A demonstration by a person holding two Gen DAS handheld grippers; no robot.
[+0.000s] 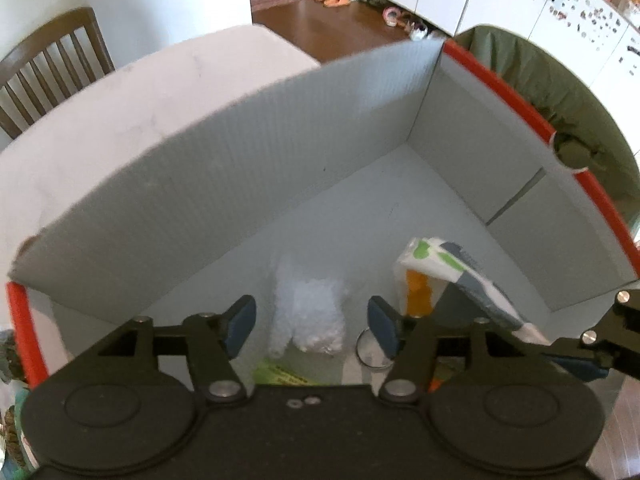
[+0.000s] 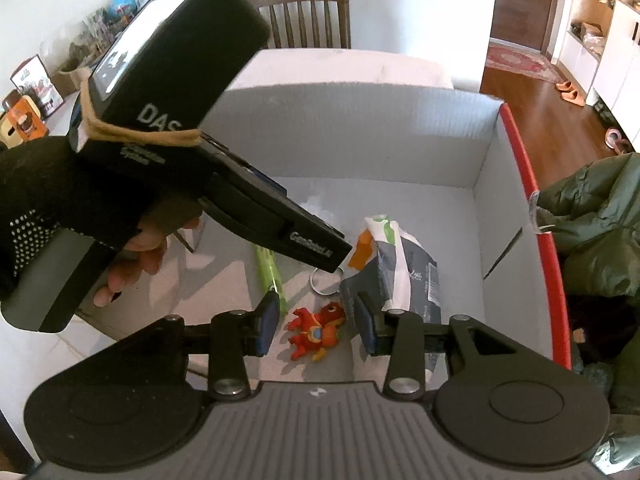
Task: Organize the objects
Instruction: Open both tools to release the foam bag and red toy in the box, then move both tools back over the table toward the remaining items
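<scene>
Crumpled white-grey packet (image 2: 404,268) with green and orange print, possibly tissues, left gripper (image 1: 312,322) and right gripper (image 2: 316,326) wide.

At the bottom of the frame the right gripper (image 2: 316,326) has its 2 blue-padded jaws spread apart above a red toy figure (image 2: 316,330) on the floor of a grey box (image 2: 360,140). Centre right lies a printed packet (image 2: 400,264), with a metal ring (image 2: 320,282) and a green wrapper (image 2: 270,270) nearby. The left gripper (image 2: 192,152), held by a gloved hand (image 2: 80,216), fills the upper left.
</scene>
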